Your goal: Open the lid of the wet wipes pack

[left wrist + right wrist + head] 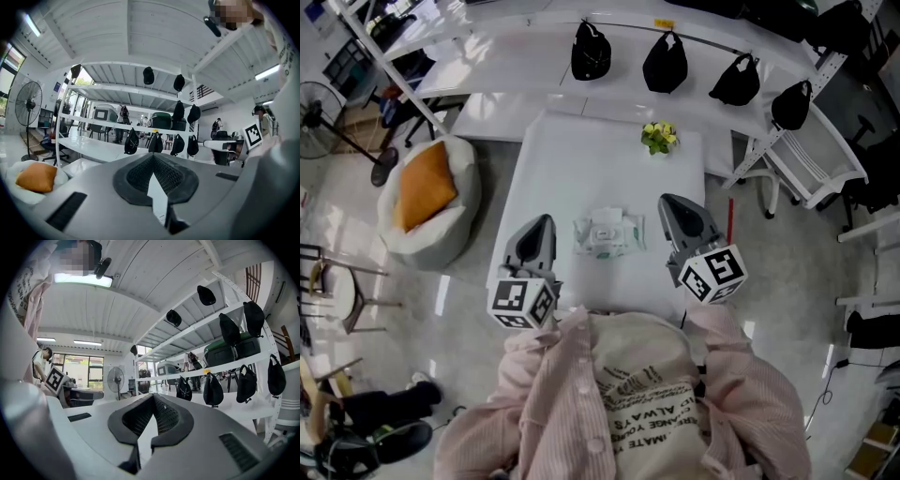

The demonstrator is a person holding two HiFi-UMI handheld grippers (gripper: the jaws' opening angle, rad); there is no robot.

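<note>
The wet wipes pack [607,232] lies flat in the middle of a white table [581,155], white with green print and its lid facing up. My left gripper [540,227] hovers just left of the pack, apart from it, jaws together and empty. My right gripper [673,206] hovers just right of the pack, also shut and holding nothing. Both point toward the far end of the table. In the left gripper view my left gripper [152,158] has closed jaws with the room beyond, and in the right gripper view so does my right gripper [152,397]; the pack is hidden in both.
A small yellow-green bunch of flowers [658,137] sits near the table's far edge. Black bags [665,64] hang on a white rack behind it. A beanbag with an orange cushion [427,192] stands left of the table, and a white frame [806,173] right of it.
</note>
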